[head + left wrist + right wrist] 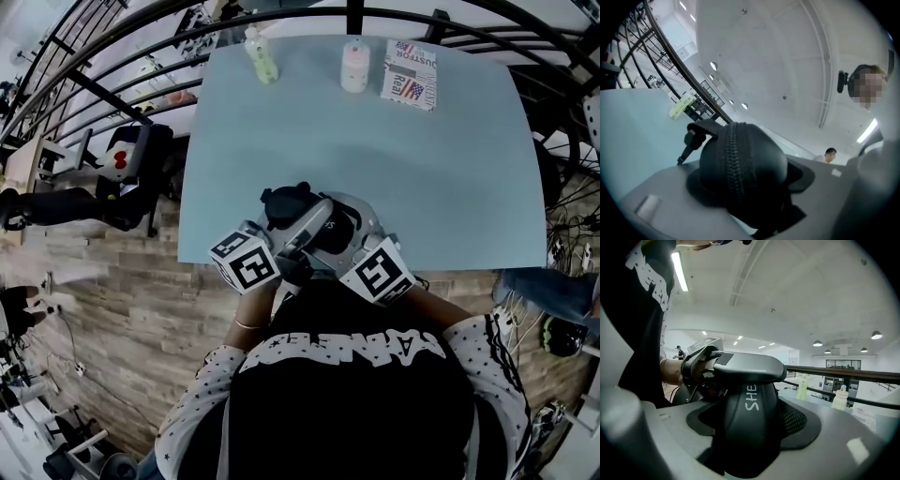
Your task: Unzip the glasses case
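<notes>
Inspector: Location of the glasses case (286, 208)?

Technician: Sits at the near edge of the table (441, 178), left of that edge's midpoint. Black, rounded, gripped by both tools. Contact with the table top: cannot tell.

Inspector: State of the left gripper (745, 187)?

Technician: Closed on one end of the glasses case, grey fingers (651, 206) pressed against its two sides. Reaches in from the near-left corner side of the table.

Inspector: State of the right gripper (750, 427)?

Technician: Clamped on the glasses case as well, at the part lettered in white, fingers (834, 441) pinching it from both sides. Reaches in across the near edge of the table, further right along that edge.

Inspector: Condition of the zip (733, 159)?

Technician: Runs over the rounded end in the left gripper view, teeth meshed along the whole visible length. Carries the zip pull (691, 140) at the top of that run, on the side facing out over the table.

Inspector: Other items?

Technician: Lined along the far edge of the table, left to right: green bottle (262, 56), white bottle (355, 66), printed box (410, 73). Both bottles upright, all three well apart from the near edge.
</notes>
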### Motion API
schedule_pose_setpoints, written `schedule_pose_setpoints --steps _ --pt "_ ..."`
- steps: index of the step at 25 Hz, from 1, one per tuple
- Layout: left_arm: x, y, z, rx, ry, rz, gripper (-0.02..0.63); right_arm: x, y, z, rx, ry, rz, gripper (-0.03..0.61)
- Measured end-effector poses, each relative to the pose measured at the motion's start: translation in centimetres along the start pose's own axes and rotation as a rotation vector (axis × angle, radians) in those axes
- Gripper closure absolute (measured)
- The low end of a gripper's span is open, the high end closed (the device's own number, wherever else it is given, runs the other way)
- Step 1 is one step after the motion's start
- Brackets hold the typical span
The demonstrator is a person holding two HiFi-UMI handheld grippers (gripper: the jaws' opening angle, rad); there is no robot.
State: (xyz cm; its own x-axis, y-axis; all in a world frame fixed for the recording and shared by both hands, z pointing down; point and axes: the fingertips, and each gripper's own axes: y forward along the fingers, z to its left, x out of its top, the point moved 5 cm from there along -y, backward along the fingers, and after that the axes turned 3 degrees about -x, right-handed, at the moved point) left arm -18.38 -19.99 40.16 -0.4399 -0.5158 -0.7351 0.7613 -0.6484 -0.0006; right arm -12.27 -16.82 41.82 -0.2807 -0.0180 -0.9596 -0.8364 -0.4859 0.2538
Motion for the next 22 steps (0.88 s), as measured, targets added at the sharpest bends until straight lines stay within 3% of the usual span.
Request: schedule_pose_setpoints --steps 5,9,13,18,22 --pt "-0.6 0.2 -0.4 -0.017 0.001 0.017 0.614 -0.5 -0.7 0.1 0.014 -0.034 -0.014 0.225" --pt "-0.1 -0.2 -0.6 -0.015 0.026 0.014 0.614 -0.7 -1.3 0.2 0.061 0.036 -0.027 0.224" --pt "1.5 -1.2 -0.5 -0.004 0.070 -0.015 0.614 -3.0 -2.9 -0.3 0.066 0.066 0.037 0.234" --pt "2.5 -1.7 -1.0 -0.002 0.170 0.030 0.614 -5.6 -3.8 -1.2 0.060 0.067 0.111 0.326" --pt "2.2 -1.8 -1.5 -0.018 0.186 0.048 0.614 -6.2 -3.4 -1.1 0.052 0.032 0.127 0.421"
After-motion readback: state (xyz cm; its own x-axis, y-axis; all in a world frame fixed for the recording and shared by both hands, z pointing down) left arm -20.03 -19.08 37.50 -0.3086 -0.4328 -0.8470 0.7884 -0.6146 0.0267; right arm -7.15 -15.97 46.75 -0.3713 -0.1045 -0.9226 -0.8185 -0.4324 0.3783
